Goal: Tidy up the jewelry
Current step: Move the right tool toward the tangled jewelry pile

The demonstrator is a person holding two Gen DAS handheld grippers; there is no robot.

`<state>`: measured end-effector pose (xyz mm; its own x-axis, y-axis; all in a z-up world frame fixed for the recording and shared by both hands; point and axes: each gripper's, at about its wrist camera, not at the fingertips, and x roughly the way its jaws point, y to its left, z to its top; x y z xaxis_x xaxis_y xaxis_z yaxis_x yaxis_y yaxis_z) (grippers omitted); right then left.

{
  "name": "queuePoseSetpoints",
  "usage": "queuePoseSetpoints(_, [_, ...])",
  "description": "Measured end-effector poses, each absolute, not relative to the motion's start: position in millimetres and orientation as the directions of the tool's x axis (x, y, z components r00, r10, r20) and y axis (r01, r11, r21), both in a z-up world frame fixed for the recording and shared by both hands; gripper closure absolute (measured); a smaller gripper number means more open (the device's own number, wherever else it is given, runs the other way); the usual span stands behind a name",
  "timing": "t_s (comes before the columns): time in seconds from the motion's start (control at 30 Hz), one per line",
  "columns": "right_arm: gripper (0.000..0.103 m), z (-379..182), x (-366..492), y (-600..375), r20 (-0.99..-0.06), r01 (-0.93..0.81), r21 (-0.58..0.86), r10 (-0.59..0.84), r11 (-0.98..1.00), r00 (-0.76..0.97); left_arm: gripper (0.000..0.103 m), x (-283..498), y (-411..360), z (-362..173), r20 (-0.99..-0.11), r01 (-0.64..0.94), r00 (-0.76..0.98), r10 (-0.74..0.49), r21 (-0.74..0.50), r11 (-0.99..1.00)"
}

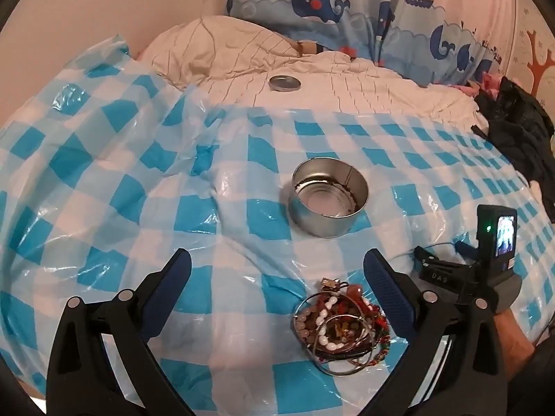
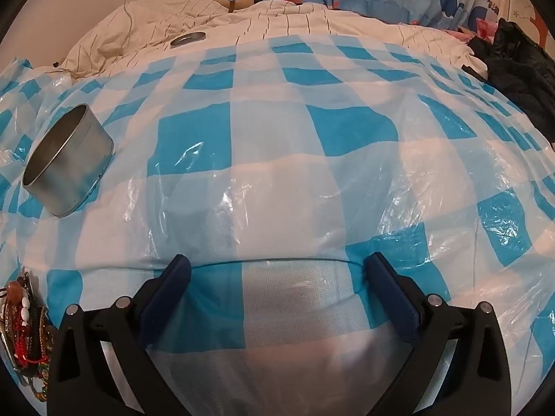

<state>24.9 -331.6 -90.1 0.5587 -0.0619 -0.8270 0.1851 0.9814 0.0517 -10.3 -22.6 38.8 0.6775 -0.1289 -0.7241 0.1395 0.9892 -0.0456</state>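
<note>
blue-and-white checked plastic sheet point(image 1: 145, 187) covers the bed in the left wrist view, wrinkled and glossy. left tongs point(image 1: 277, 270) stand spread wide, released, with nothing between the blue pads. a heap of jewelry point(image 1: 341, 326) lies on the sheet at about five o'clock from the middle of the view, just inside the right-hand pad: metal bangles, white and brown bead strings, red cord, all tangled together. a round metal tin point(image 1: 327, 201) sits open and upright near the centre, at twelve o'clock from the heap and apart from it; i cannot tell what the dark bits along its inner edge are. its flat lid point(image 1: 284, 83) rests further off at twelve o'clock on the white striped duvet point(image 1: 364, 83). at three o'clock the right tongs point(image 1: 451, 270) show from the side with a small lit screen on top, a bare wrist behind them. whale-print curtain point(image 1: 347, 10) hangs at the back, dark clothing point(image 1: 517, 128) at two o'clock.

right wrist view: right tongs point(image 2: 277, 267) are also spread, released, gripping nothing, low over the checked sheet point(image 2: 277, 131). a thin wire runs across between the two pads. the tin point(image 2: 67, 161) appears at nine to ten o'clock, tilted by the lens. the jewelry point(image 2: 24, 322) shows at the edge at eight o'clock, well apart from these tongs. lid point(image 2: 187, 39) at eleven o'clock on the duvet point(image 2: 295, 20).
</note>
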Motion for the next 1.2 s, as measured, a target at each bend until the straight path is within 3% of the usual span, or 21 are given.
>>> queuePoseSetpoints(0.73, [0.006, -85, 22, -310, -0.824, 0.188, -0.025, -0.127, 0.982, 0.552, 0.007, -4, -43, 10, -0.762, 0.126, 0.648, -0.001, 0.106, 0.986])
queuePoseSetpoints(0.97, [0.006, -80, 22, -298, -0.813, 0.191, -0.117, -0.205, 0.975, 0.545, 0.007, -3, -46, 7, -0.756, 0.115, 0.654, 0.014, 0.118, 0.986])
queuePoseSetpoints(1.2, [0.006, -65, 27, -287, -0.815, 0.105, -0.155, -0.187, 0.982, 0.548, 0.007, 1, -46, 3, -0.757, 0.116, 0.652, 0.029, 0.138, 0.984])
